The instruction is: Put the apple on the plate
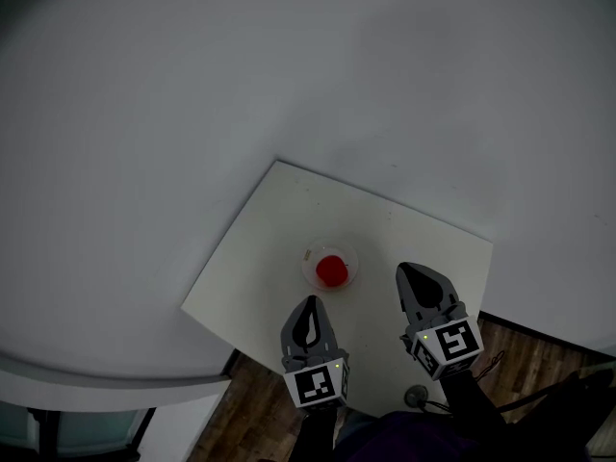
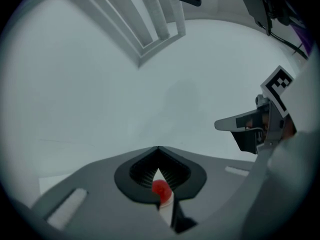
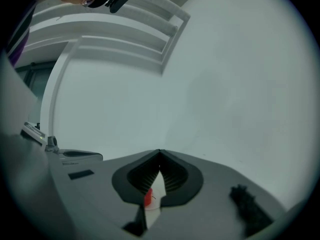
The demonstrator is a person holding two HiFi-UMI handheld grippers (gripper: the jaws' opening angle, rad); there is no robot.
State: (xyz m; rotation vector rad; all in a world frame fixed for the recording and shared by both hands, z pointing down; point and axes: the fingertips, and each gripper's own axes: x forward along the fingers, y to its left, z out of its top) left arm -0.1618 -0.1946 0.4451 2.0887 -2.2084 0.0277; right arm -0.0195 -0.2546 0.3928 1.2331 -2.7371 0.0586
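A red apple (image 1: 332,270) lies in a small clear plate (image 1: 312,257) near the middle of the white table (image 1: 279,219). My left gripper (image 1: 308,306) hangs just on the near side of the plate, shut with nothing between its jaws. My right gripper (image 1: 417,275) is to the right of the plate, apart from it, jaws together and empty. In the left gripper view the apple (image 2: 160,188) shows through the slit below the shut tips, with the right gripper (image 2: 222,125) at the right. The right gripper view also catches the apple (image 3: 148,198) below its shut tips.
The table stands in a corner against white walls (image 1: 289,85). A wooden floor (image 1: 525,364) shows beyond the table's near edge. A white window frame (image 2: 150,29) is high on the wall. A small round grey thing (image 1: 416,396) is by the table's near edge.
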